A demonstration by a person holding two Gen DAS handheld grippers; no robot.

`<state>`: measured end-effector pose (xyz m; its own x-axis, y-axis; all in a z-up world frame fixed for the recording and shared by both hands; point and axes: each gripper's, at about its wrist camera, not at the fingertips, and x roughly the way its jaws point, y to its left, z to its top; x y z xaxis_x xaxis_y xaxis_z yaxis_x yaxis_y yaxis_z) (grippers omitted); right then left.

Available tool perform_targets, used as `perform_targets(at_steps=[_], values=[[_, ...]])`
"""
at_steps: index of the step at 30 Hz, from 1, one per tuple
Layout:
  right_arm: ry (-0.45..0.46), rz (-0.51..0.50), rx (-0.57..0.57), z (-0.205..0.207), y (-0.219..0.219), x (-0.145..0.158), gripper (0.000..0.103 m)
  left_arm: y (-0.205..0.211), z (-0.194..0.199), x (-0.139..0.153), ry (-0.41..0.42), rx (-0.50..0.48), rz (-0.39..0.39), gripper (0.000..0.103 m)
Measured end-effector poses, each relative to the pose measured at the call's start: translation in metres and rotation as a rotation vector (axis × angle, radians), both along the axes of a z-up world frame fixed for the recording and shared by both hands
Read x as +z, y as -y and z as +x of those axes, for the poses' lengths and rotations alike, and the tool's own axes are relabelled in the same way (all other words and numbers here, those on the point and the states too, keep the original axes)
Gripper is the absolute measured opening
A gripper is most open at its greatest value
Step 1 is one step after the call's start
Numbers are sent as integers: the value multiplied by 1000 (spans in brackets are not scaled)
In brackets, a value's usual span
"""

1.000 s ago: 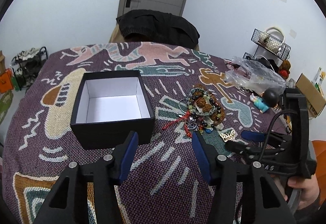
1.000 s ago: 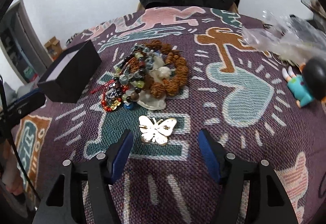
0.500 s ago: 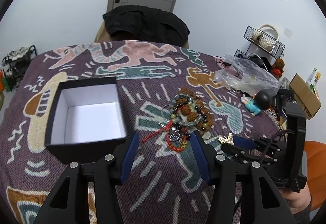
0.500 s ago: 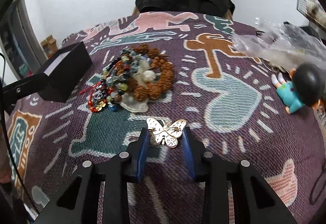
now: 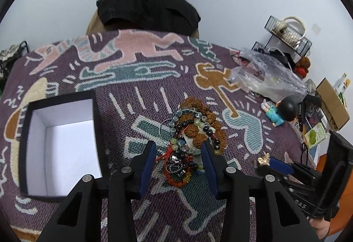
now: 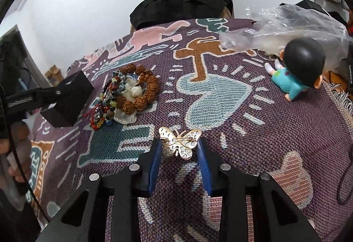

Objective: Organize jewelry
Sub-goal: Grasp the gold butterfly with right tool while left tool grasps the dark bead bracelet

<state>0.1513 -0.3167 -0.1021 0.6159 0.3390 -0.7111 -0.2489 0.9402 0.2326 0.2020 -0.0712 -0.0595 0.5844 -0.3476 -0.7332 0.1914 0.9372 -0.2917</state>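
The gold butterfly brooch [image 6: 179,142], pin-back showing, is clamped between the blue pads of the right tongs [image 6: 179,149], angled down just above the patterned desk [image 6: 264,136]. The left tongs [image 5: 179,159], jaws just closing and half-wide, straddle the near end of the bead bracelet pile [image 5: 194,131]. Beyond it to the left sits the open black box [image 5: 64,142].

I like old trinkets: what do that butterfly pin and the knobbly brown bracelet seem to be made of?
The butterfly pin looks like gold-toned metal: shiny, pierced wings with pale, perhaps enamel, filling and a clasp bar across it. The knobbly brown bracelet looks like dried seeds or carved wood: matte, rough and wrinkled, without shine.
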Motion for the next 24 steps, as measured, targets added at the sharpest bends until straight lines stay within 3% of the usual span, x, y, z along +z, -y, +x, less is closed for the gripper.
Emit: perform_targets(at_steps=[2, 14, 19, 21, 22, 24], values=[[2, 11, -4, -2, 4, 0, 34, 2, 7, -5, -25, 3, 0, 34], [5, 33, -6, -5, 12, 0, 34, 15, 30, -17, -74, -11, 65, 31], [2, 36, -8, -6, 14, -1, 34, 17, 35, -23, -94, -23, 57, 29], [1, 37, -9, -6, 15, -1, 34, 16, 36, -23, -100, -22, 51, 18], [1, 37, -10, -6, 15, -1, 34, 15, 36, -24, -107, -17, 50, 8], [3, 37, -10, -6, 16, 0, 34, 12, 35, -22, -100, -12, 42, 8]])
